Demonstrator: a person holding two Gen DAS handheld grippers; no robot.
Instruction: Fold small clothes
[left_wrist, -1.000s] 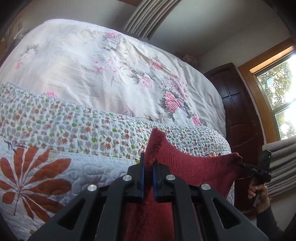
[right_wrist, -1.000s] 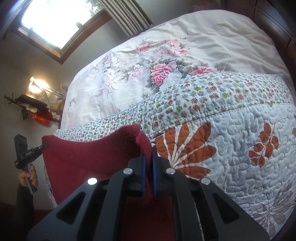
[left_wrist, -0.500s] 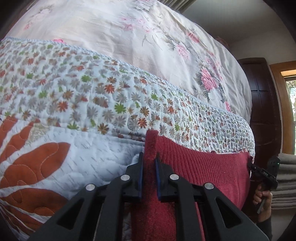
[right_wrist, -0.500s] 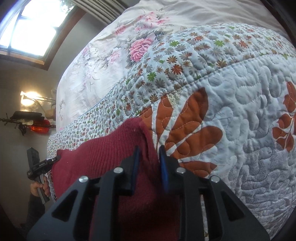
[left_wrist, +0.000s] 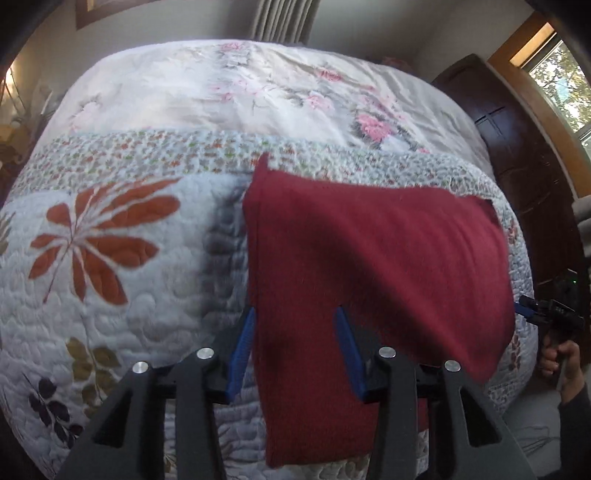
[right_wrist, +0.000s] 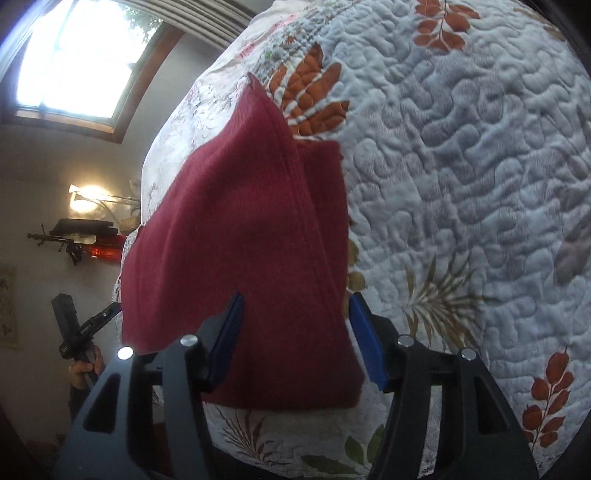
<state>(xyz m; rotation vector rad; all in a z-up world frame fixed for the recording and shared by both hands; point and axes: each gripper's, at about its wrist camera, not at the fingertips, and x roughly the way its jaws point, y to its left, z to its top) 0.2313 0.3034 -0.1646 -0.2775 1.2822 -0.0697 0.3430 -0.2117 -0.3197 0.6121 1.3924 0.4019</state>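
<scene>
Bed (left_wrist: 122, 295) fills both views: 1 quilt, white, stitched with rust leaf motifs, a band of small flowers beyond it, then 1 pale rose-print cover (left_wrist: 236, 96) further back. 1 window, 1 dark wooden door, 1 wall lamp at the margins.

Red knit garment (left_wrist: 369, 266), 1 only, lying on the quilt near the bed's front edge. Appears doubled over: in the right wrist view a second layer (right_wrist: 325, 177) peeks out along the right side under the top one. Near hem close to the bed edge, far corner peaked up slightly.

Left gripper (left_wrist: 295, 350): jaws spread wide, nothing clamped, blue pads either side of the garment's left portion, above the cloth. Right gripper (right_wrist: 295, 339): likewise wide apart, nothing held, pads straddling the near hem. 2 grippers, 4 blue pads, 0 grasps. 1 hand (left_wrist: 557, 358) visible on the far handle in each view.

Judgement: fold just laid, release stage. To finish well: lift both tools clear straight up so the pads do not snag the knit and drag the top layer; check edges line up; flatten the peaked far corner and the offset right edge before any next fold. Risk: loose knit catching on a pad, fold skewing.
</scene>
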